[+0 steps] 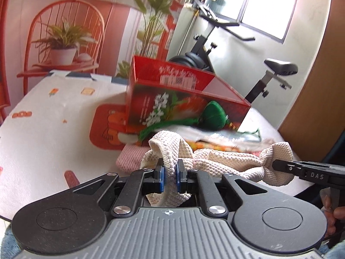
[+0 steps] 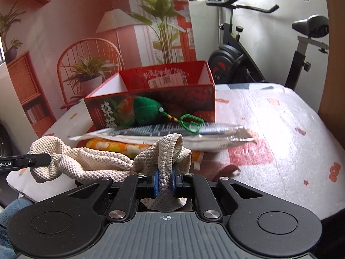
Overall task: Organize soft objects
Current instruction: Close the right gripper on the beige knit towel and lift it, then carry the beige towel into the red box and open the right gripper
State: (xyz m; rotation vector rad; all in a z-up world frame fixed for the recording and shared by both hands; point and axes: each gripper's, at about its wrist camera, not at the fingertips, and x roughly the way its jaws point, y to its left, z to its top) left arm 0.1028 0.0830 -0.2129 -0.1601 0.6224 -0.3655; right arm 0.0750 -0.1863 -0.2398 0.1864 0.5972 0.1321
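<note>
Left gripper (image 1: 170, 170) clamped on one end of cream knit cloth (image 1: 215, 164), right gripper (image 2: 165, 178) on other end — cloth hangs slack above counter (image 2: 280, 118). Keep both ends level, pull apart gently — avoid snagging packet (image 2: 172, 132) before red box (image 2: 151, 105).

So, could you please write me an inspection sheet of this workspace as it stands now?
Surface: table under a pale patterned cloth.
Job's things: cream knit cloth stretched between both claws; red box open behind it.
Clutter: green plush charm, silver packet, orange floral cloth, pink knit piece.
Grippers: left claw and right claw each shut on the cream knit cloth.
Cables: nothing seen.
Surroundings: exercise bike, printed room backdrop, window.
</note>
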